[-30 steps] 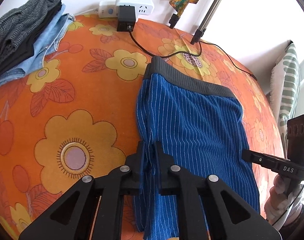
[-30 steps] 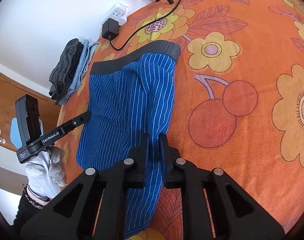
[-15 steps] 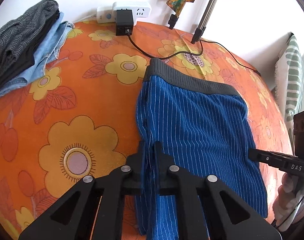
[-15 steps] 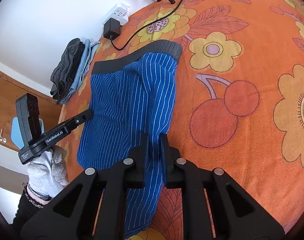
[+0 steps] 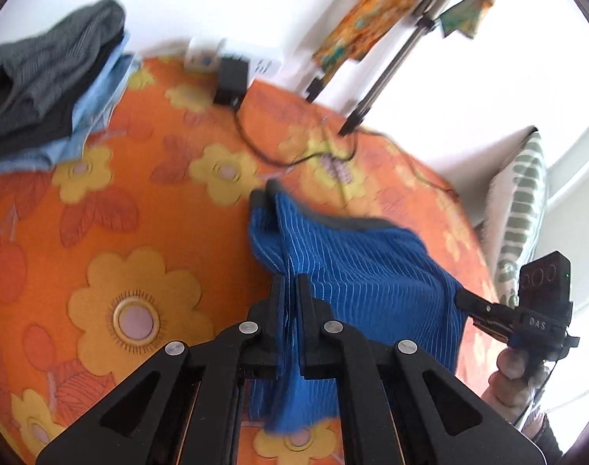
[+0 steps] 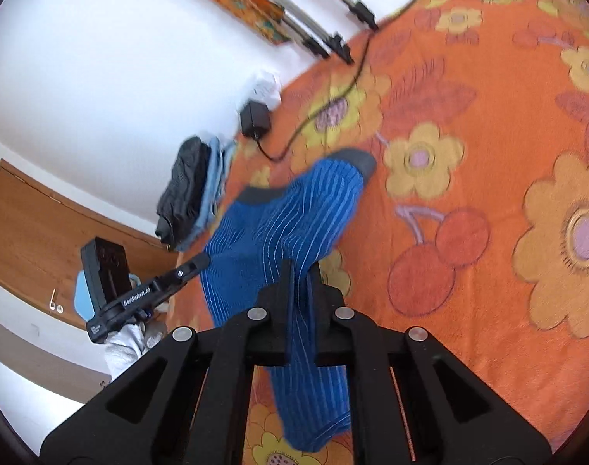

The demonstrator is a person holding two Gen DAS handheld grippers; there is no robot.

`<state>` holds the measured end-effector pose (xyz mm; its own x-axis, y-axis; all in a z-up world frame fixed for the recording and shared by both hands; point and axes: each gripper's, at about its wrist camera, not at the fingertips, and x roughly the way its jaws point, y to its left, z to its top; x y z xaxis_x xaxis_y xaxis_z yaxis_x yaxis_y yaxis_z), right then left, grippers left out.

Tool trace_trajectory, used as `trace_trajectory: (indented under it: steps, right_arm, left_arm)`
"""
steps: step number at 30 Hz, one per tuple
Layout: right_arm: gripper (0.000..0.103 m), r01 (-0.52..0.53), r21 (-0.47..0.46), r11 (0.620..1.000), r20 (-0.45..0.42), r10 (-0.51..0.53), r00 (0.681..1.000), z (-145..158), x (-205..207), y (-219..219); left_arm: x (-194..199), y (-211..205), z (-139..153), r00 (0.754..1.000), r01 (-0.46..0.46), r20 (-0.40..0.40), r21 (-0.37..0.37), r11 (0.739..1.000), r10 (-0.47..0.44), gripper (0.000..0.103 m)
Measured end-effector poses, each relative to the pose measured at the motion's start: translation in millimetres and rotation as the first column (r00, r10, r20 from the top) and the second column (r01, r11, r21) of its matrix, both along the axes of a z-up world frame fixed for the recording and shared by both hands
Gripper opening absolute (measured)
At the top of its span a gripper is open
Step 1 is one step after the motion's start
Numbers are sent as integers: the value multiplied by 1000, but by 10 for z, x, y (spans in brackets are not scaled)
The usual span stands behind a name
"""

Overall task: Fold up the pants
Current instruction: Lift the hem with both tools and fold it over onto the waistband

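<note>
The blue pinstriped pants (image 5: 356,271) with a grey waistband hang lifted off the orange flowered bed cover (image 5: 139,232), stretched between both grippers. My left gripper (image 5: 290,290) is shut on the pants' left edge. My right gripper (image 6: 299,275) is shut on their right edge (image 6: 286,224). The leg ends droop below the fingers in both views. The waistband end still rests near the cover. Each gripper shows in the other's view: the right one (image 5: 488,310), the left one (image 6: 170,279).
A stack of folded grey and light blue clothes (image 5: 46,93) lies at the bed's far left. A power strip with a black adapter (image 5: 228,81) and its cable (image 5: 294,159) lie at the far edge by tripod legs (image 5: 376,93). A striped pillow (image 5: 523,201) stands at the right.
Both grippers have risen and lifted the pants off the cover. The cloth, flat before, now hangs bunched between them, and the waistband has been dragged nearer.
</note>
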<state>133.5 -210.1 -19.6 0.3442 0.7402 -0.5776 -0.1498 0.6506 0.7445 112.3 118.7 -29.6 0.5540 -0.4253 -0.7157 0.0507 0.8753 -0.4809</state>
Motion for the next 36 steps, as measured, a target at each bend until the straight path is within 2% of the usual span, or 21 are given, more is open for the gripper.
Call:
trace_trajectory:
  steps: [6, 12, 16, 21, 26, 29, 32, 36]
  right_arm:
    - [6, 17, 10, 1000, 27, -18, 999, 113, 1, -13]
    - [6, 38, 66, 997, 132, -47, 990, 468, -73, -159]
    - [6, 30, 86, 996, 167, -45, 985, 674, -293, -262]
    - [6, 5, 55, 998, 236, -17, 972, 892, -778, -393]
    - [6, 13, 125, 992, 192, -37, 981, 867, -1205, -601]
    - [6, 14, 139, 990, 158, -36, 987, 793, -1361, -626]
    - [6, 30, 131, 991, 118, -46, 992, 678, -1390, -637]
    - [6, 67, 105, 992, 25, -70, 997, 419, -1152, -662]
  left_arm:
    - [16, -60, 109, 1000, 11, 8, -31, 999, -10, 4]
    - [-176, -37, 525, 994, 17, 111, -72, 997, -9, 4]
    - [-470, -129, 737, 986, 48, 165, -59, 997, -38, 4]
    - [-867, -253, 896, 975, 80, 211, -47, 996, -69, 4]
    - [-1244, -215, 816, 986, 64, 160, -133, 989, -42, 4]
    - [-1379, -172, 703, 992, 48, 120, -156, 987, -29, 4]
    - [-1351, -109, 564, 998, 13, 68, -162, 987, -2, 0]
    - [-1112, 49, 393, 999, -43, 17, -162, 986, 46, 0]
